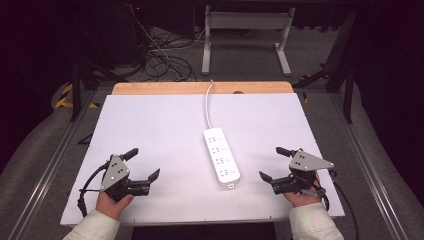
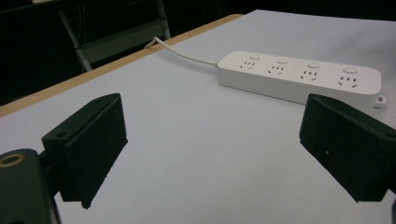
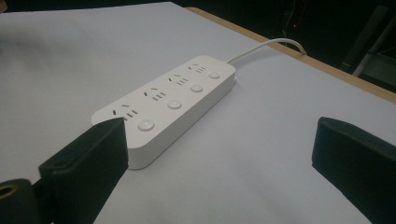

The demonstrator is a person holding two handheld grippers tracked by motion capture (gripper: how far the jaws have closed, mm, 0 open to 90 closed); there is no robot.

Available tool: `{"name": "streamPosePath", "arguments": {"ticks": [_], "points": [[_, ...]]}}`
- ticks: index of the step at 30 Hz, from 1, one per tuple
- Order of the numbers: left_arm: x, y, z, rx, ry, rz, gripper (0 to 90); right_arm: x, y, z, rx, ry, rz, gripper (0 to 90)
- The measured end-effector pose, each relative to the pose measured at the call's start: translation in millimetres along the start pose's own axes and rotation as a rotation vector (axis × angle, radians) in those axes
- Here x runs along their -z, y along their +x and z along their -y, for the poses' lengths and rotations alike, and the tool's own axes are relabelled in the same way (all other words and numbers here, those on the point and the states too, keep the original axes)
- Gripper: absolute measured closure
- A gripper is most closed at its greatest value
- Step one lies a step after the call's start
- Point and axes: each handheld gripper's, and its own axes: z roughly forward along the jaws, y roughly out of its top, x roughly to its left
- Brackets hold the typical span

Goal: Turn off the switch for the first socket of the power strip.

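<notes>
Two tongs and one power strip are on the desk (image 1: 150,120). The left tongs (image 1: 145,162) rest at the near left, held in a hand (image 1: 113,202), jaws spread wide apart with nothing between them. Between the two tongs, well apart from each, lies the single white power strip (image 1: 221,155); it has four sockets in a row, each with a round button beside it. Its long axis runs away from the person, tilted slightly, the cord (image 1: 207,102) leaving its far end toward the desk's far edge. No readable writing shows on it. The right tongs (image 1: 274,162) rest at the near right in the other hand (image 1: 300,199), jaws likewise wide apart and empty, pointing toward the strip's near end.
</notes>
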Motion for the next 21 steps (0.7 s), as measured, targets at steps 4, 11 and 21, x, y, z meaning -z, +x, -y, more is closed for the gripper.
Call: {"name": "streamPosePath", "arguments": {"ticks": [4, 11, 21], "points": [[1.2, -0.3, -0.4, 0.002, -0.010, -0.002, 7.7, 0.1, 3.5, -2.2, 0.016, 0.007, 0.009, 7.4], [3.1, -0.7, -1.2, 0.002, -0.018, -0.004, 7.6, 3.0, 3.4, -3.5, 0.002, 0.003, 0.018, 11.9], [3.2, -1.8, -1.5, 0.000, -0.016, -0.007, 7.7, 1.5, 4.2, -7.5, -0.016, 0.020, 0.013, 17.5]]}}
